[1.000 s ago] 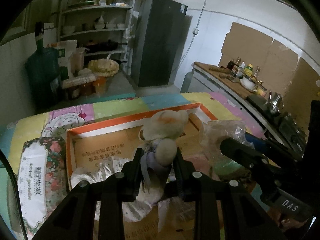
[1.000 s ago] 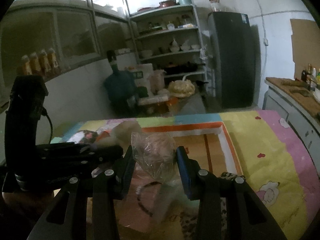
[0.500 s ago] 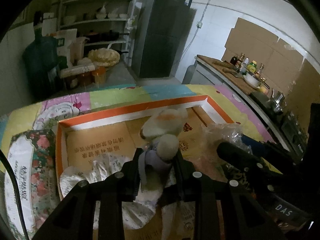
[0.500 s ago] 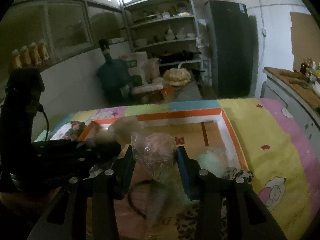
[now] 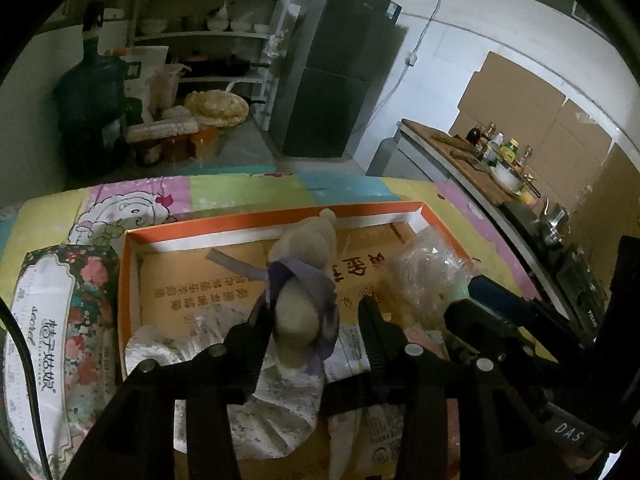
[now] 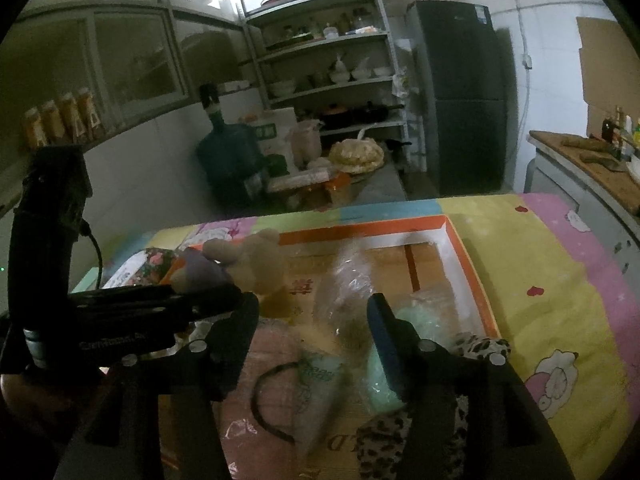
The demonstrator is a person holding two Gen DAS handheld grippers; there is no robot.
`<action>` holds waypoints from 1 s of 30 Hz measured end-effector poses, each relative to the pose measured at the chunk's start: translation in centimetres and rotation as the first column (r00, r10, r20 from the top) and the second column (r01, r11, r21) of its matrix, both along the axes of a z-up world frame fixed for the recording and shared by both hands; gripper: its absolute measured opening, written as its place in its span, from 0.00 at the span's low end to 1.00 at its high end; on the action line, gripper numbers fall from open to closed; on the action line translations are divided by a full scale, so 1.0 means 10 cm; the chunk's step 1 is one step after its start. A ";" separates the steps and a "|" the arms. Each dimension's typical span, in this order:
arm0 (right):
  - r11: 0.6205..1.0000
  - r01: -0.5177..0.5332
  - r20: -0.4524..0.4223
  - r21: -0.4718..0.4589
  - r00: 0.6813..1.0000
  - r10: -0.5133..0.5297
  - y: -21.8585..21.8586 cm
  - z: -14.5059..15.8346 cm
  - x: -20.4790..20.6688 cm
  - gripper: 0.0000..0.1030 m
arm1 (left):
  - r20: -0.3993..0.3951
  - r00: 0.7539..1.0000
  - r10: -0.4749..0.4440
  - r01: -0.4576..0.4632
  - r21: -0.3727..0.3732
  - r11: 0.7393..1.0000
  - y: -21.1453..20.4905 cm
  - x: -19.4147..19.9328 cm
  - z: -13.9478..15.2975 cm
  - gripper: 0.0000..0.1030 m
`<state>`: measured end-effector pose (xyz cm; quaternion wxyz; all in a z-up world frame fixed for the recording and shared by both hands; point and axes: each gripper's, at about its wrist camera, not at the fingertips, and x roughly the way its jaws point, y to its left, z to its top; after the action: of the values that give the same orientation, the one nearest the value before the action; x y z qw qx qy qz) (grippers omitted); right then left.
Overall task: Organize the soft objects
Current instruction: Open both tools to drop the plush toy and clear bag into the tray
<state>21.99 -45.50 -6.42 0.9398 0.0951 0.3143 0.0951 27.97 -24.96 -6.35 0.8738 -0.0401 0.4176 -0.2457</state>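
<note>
Your left gripper (image 5: 314, 320) and right gripper (image 6: 312, 320) just opened. The plush toy (image 5: 304, 280) and plastic bag (image 6: 344, 292) sat loose between wide jaws, apparently released into the box (image 5: 256, 220).

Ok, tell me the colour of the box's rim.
Orange rim, white inside; clearest in the left wrist view.

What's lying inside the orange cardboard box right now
In the orange box: a plush bear in a purple cloth, a white floral fabric bundle, a clear plastic bag, a mint-green item, leopard-print fabric. Anything under them is covered.
</note>
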 end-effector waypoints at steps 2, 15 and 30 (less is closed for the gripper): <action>1.000 -0.001 0.005 0.004 1.000 0.001 0.00 0.01 -0.01 0.57 | 0.006 1.000 0.005 -0.005 0.002 1.000 0.00 -0.02 0.02 0.43; 1.000 0.001 0.043 0.020 0.999 -0.002 0.00 0.10 -0.11 0.58 | 0.084 0.996 0.040 -0.040 -0.002 0.999 0.16 -0.22 0.28 0.49; 1.000 -0.004 0.075 0.017 0.997 0.003 0.22 0.27 -0.41 0.70 | 0.144 0.988 0.064 -0.062 -0.018 0.998 0.39 -0.53 0.53 0.49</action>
<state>17.94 -43.29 -3.68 0.9499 0.0991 0.2781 0.1030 22.62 -21.02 -1.07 0.9088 -0.0411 0.3502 -0.2228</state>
